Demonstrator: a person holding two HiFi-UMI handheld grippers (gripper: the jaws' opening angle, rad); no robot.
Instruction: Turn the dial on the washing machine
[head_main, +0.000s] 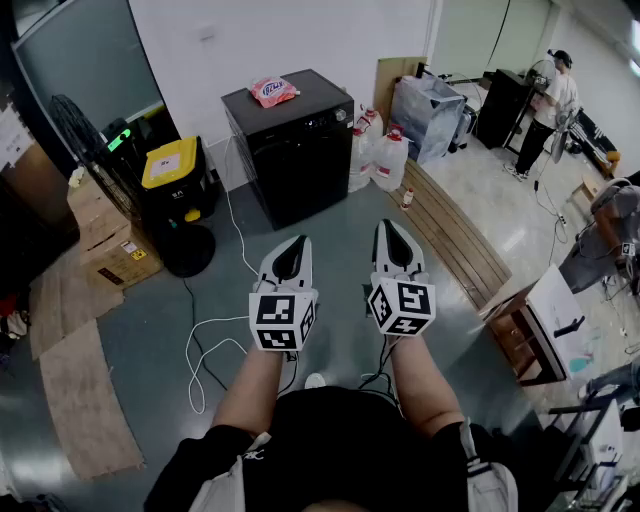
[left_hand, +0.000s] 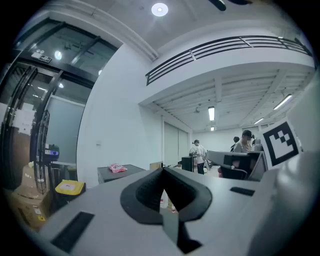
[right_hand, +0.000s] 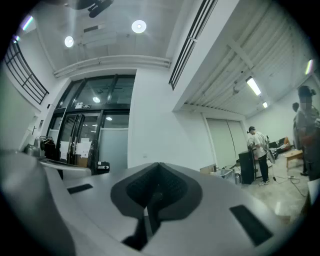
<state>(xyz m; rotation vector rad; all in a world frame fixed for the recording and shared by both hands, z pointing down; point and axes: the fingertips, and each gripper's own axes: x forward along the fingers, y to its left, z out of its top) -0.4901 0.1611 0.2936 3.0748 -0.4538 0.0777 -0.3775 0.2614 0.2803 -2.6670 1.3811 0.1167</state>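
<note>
The black washing machine (head_main: 295, 160) stands against the white wall a few steps ahead, with a pink bag (head_main: 273, 91) lying on its lid. Its control strip runs along the top front edge; the dial is too small to make out. My left gripper (head_main: 291, 247) and right gripper (head_main: 391, 229) are held side by side at waist height, pointing toward the machine and well short of it. Both are shut with nothing between the jaws. In the left gripper view the left gripper (left_hand: 162, 172) points at the machine (left_hand: 120, 176) and the bag (left_hand: 117, 168). The right gripper (right_hand: 159, 167) faces the wall and glass doors.
A yellow-lidded black bin (head_main: 172, 168) and cardboard boxes (head_main: 110, 240) stand left of the machine. White jugs (head_main: 382, 158) and a wooden pallet (head_main: 455, 235) lie to its right. A white cable (head_main: 215, 340) trails over the floor. A person (head_main: 545, 105) stands far right.
</note>
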